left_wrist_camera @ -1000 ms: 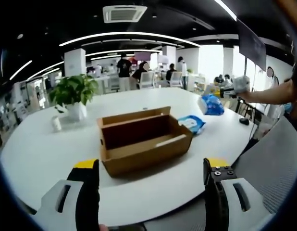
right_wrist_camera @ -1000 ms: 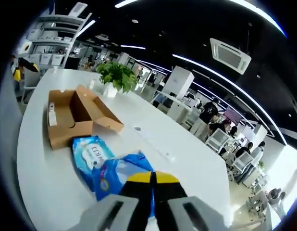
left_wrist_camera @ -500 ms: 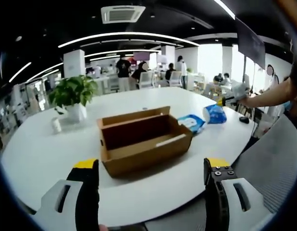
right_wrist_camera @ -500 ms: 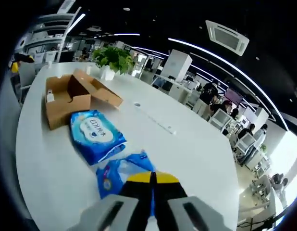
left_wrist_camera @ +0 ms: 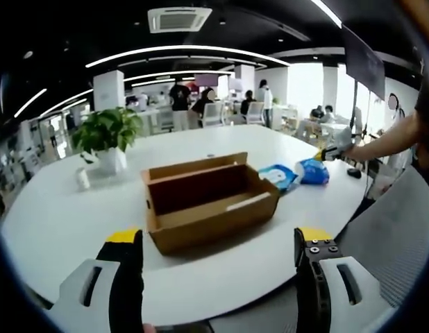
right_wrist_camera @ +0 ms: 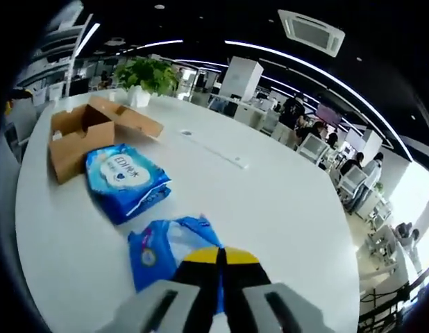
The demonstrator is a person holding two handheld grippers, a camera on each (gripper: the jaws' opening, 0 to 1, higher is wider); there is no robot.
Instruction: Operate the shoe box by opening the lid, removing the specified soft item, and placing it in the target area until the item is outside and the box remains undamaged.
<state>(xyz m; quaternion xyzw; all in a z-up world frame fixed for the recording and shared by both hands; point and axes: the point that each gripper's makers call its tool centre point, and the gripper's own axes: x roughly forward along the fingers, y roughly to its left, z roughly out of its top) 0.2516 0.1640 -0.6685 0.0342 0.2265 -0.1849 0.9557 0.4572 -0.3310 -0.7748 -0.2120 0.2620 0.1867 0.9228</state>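
A: Right hand-held gripper is clamped on the blue pack, low over the desk, away from the open box.

B: Left hand-held gripper is spread, empty. Risk: letting go early (pack looks floppy) could slide it toward the edge.

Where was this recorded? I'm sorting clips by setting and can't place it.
Probably an open-plan office: a large white table holds the shoe box and a potted plant, with rows of desks and chairs, people working there, and a ceiling air-conditioning unit above.
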